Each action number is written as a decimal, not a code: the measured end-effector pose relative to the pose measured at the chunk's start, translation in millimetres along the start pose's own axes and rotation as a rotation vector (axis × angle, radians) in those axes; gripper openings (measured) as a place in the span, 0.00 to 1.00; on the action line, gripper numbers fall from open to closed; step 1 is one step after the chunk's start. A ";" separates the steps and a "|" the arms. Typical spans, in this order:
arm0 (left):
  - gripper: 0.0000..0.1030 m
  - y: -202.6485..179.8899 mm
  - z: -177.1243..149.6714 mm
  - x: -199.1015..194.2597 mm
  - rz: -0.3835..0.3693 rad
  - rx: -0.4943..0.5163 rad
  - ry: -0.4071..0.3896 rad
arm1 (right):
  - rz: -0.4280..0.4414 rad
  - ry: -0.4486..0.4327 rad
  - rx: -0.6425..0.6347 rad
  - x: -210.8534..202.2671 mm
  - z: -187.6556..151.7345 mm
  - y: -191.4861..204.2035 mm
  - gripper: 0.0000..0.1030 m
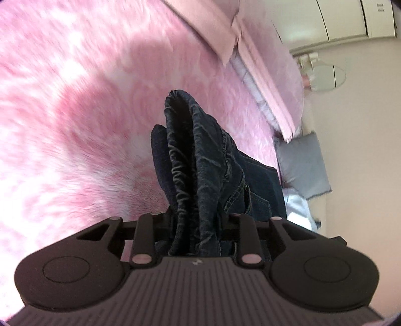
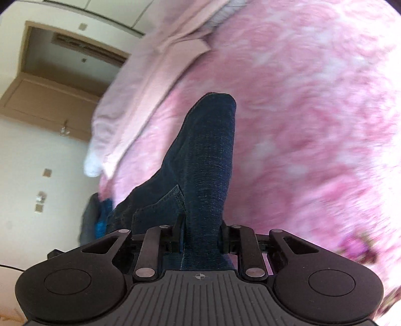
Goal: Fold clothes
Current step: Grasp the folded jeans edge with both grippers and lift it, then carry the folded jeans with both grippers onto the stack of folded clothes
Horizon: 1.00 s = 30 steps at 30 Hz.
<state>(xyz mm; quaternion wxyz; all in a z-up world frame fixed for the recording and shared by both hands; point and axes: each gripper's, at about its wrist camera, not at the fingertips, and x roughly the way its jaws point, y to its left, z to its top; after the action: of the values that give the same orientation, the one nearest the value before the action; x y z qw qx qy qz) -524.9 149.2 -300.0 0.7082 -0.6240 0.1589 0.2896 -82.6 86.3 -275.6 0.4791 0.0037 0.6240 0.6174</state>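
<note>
We see both grippers clamped on the same dark denim garment, held up over a pink fuzzy blanket (image 1: 75, 112) on a bed.

Left gripper (image 1: 194, 220): jaws closed on a bunched section of the jeans (image 1: 200, 160), with an elastic gathered waistband edge and seam stitching visible (looks like the waist end). The fabric stands up from the jaws and drapes off to the right.

Right gripper (image 2: 200, 233): jaws pinched shut on a smoother fold of the jeans (image 2: 208, 160), which rises from the jaws; more denim hangs down to the left.

Beyond the jeans in both views we note a pale pink folded cover (image 1: 225, 32) lying along the bed edge. The left view shows a grey cushion (image 1: 303, 163) on the floor beside the bed and white cupboards (image 1: 351, 20) past it. The right view shows a brown door (image 2: 57, 82) in a cream wall. Blanket is motion-blurred.
</note>
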 end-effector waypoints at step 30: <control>0.22 188.1 210.0 -463.1 0.086 0.009 -0.248 | 0.204 0.081 -0.110 303.0 -161.0 424.8 0.20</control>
<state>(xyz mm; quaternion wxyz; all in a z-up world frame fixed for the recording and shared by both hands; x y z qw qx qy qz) -1030.1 266.1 -141.6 0.7119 -0.5730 0.0982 0.3940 -592.9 244.4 -162.3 0.3877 0.0159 0.6045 0.6957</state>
